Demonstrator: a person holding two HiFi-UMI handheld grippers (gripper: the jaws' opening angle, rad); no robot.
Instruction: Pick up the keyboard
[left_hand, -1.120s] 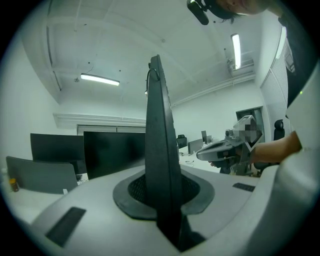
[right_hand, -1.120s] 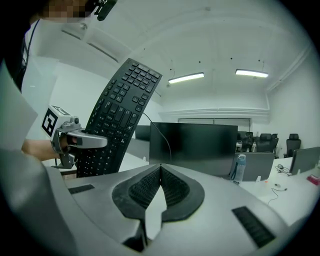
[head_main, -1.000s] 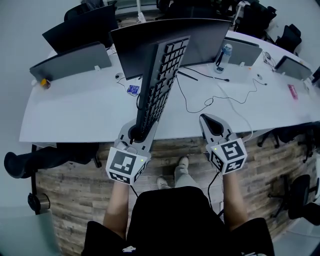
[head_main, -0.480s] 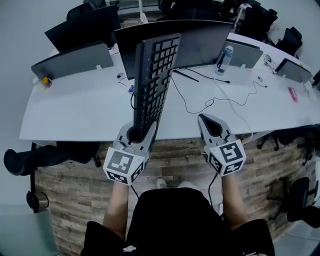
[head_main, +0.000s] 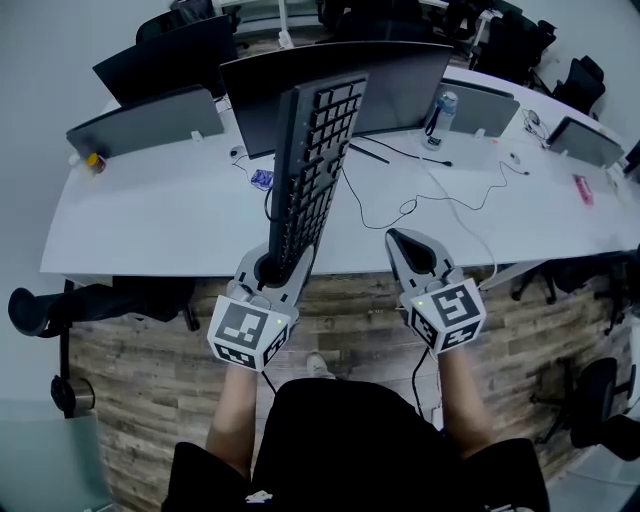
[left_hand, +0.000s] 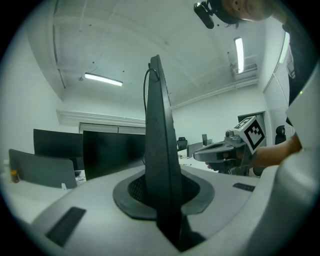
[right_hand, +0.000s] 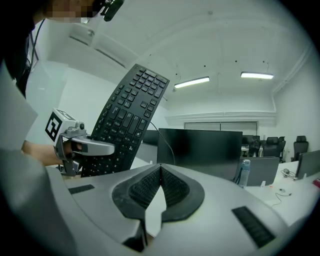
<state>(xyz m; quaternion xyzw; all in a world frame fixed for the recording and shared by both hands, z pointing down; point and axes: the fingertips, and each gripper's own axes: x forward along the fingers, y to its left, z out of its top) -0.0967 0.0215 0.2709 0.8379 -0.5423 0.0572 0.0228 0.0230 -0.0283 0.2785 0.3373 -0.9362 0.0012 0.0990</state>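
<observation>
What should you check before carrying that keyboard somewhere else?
1. Left gripper clamped on the keyboard: ok.
2. Keyboard lifted clear of the desk: ok.
3. Right gripper shut and empty, free to help: ok.
4. Keyboard steady: not ok, it is gripped at one end only and stands up steeply, so it may wobble.
5. Cable loose enough to follow the keyboard: cannot tell.
</observation>
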